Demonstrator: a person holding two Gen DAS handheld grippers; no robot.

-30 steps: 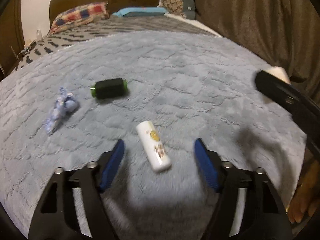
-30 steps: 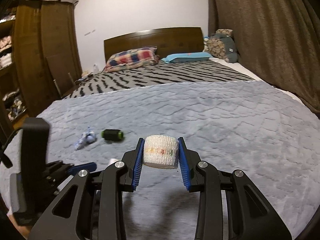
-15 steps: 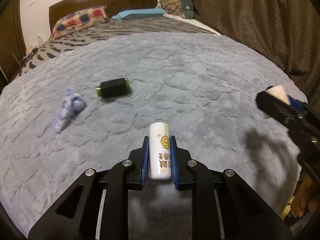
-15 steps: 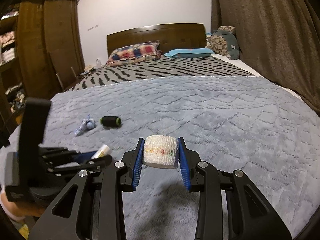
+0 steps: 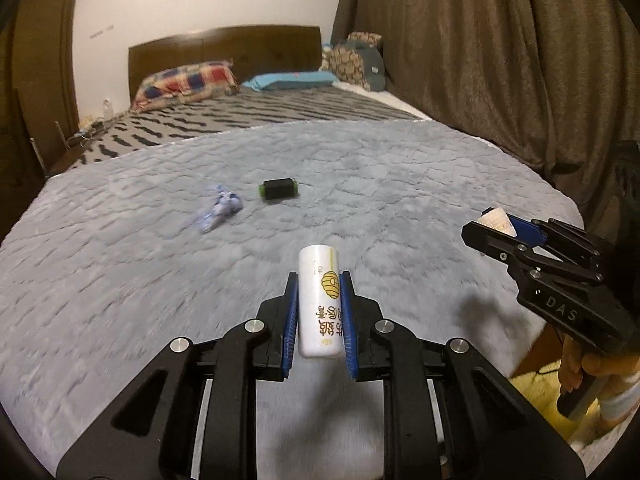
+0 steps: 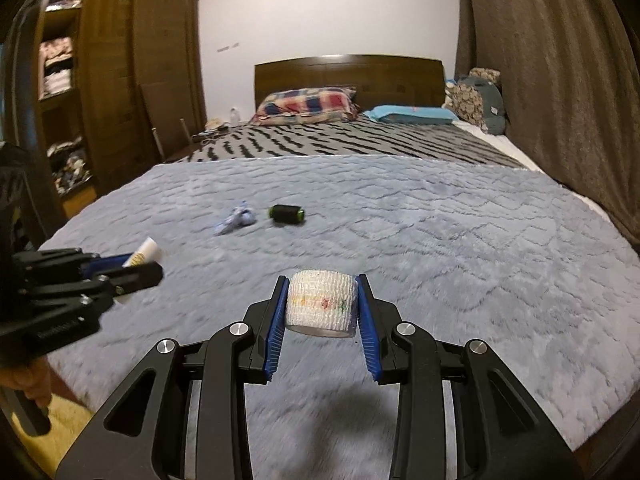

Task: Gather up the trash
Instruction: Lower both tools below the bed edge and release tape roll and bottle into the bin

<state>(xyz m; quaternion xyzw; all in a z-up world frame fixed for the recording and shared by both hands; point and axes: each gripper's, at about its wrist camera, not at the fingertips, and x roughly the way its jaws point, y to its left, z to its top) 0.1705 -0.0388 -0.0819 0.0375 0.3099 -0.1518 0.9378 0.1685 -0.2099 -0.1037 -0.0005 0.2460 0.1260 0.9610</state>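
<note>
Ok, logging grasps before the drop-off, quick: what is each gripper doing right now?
Left gripper: closed on the white tube, held above the blanket.
Right gripper: closed on the bandage roll, also lifted.

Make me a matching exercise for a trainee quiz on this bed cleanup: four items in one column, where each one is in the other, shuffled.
Items
1. white tube
2. bandage roll
3. black spool
4. blue wrapper

Places
A. on the blanket, beside the headboard-side spool
B. in the right tongs
C. in the left tongs
D. on the blanket, right of the wrapper

Pairs: 1-C, 2-B, 3-D, 4-A
</note>
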